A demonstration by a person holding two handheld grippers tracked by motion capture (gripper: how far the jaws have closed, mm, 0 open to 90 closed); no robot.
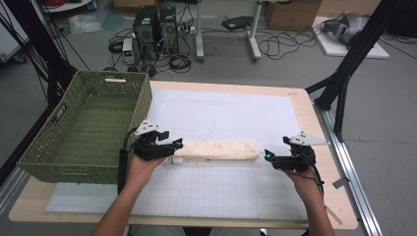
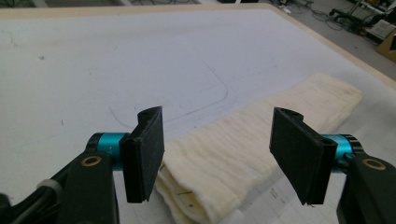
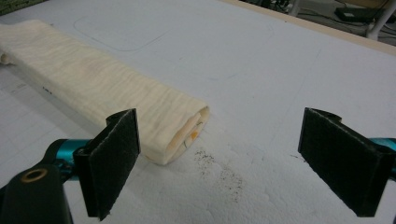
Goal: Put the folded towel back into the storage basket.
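A cream cloth (image 1: 216, 149), folded into a long narrow strip, lies across the white mat near the middle of the table. My left gripper (image 1: 173, 145) is at the strip's left end. In the left gripper view that end of the cloth (image 2: 243, 149) lies between the open jaws of the left gripper (image 2: 218, 126), close to the left pad (image 2: 144, 154) and apart from the other. My right gripper (image 1: 268, 156) sits just off the strip's right end. In the right gripper view the right gripper (image 3: 224, 140) is wide open, and the cloth's folded end (image 3: 102, 84) lies ahead, toward its left pad.
A green woven basket (image 1: 142, 105) stands at the table's left side, right beside my left hand. The white gridded mat (image 1: 221, 113) covers most of the wooden table (image 1: 314, 123). Dark specks (image 3: 219, 172) dot the mat by the cloth's right end.
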